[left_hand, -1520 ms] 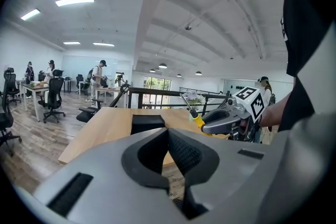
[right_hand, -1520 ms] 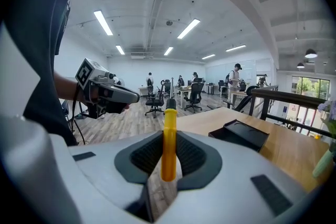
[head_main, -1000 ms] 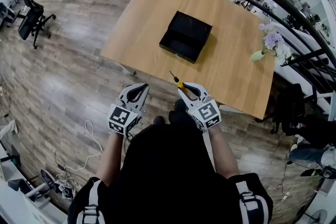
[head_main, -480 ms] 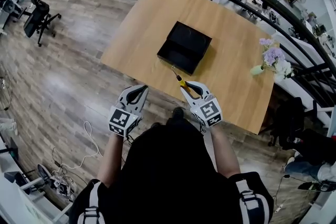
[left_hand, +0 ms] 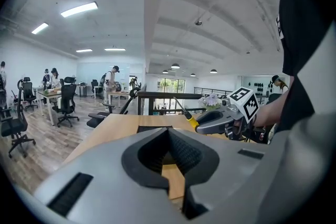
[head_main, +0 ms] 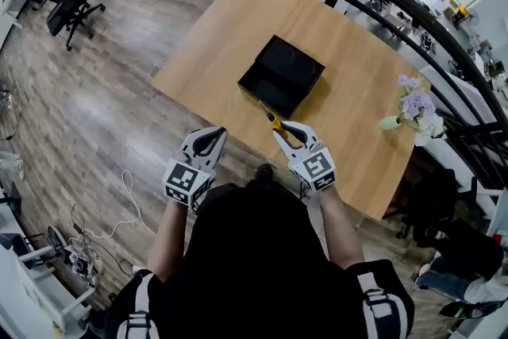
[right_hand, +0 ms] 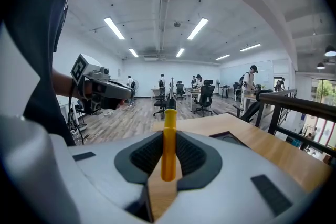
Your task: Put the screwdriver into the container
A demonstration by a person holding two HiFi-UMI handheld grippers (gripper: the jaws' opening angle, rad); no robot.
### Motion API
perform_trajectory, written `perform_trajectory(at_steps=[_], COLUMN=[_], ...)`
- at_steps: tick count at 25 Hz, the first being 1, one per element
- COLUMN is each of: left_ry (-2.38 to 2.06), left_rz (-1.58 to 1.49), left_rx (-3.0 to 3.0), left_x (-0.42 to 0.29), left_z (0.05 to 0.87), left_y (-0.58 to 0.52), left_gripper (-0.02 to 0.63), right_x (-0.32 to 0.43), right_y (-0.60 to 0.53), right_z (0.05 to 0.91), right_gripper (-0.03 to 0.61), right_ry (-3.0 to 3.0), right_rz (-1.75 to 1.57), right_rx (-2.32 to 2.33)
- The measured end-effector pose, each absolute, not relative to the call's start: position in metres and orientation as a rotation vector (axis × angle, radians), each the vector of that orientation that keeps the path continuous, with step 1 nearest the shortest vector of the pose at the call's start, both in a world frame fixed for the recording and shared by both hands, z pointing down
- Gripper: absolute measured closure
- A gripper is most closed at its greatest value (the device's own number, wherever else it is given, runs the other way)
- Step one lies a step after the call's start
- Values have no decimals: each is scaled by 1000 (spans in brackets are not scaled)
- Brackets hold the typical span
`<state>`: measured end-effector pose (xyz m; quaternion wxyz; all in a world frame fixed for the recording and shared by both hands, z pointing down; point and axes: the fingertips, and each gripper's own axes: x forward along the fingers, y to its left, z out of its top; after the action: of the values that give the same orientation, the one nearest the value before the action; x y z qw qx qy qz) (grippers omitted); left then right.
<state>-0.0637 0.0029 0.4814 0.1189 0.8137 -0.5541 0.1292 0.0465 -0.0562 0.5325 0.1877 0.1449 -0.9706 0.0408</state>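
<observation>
Head view: the right tongs [head_main: 279,131] pinch a yellow-handled, thin-shafted screwdriver [head_main: 268,117] over the table's [head_main: 357,91] near edge, tip aimed toward the black container [head_main: 282,75]. Left gripper view: the left tongs [left_hand: 169,136] are pressed together, empty. Right gripper view: the screwdriver's long axis runs straight ahead along the tongs.

Black short-sleeved shirt [head_main: 262,266], white-striped shoulders [head_main: 136,306]
</observation>
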Motion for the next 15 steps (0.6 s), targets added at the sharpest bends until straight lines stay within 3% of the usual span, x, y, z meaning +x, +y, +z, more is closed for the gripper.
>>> perform_trajectory(at_steps=[15], left_ry=[-1585], left_rz=[414], left_rx=[2424], left_x=[-17], left_z=[487], left_y=[-19], left_gripper=[591], right_x=[86], right_y=[-75], right_z=[544], right_gripper=[491], right_ry=[-2716], right_rz=[124], right_rx=[423])
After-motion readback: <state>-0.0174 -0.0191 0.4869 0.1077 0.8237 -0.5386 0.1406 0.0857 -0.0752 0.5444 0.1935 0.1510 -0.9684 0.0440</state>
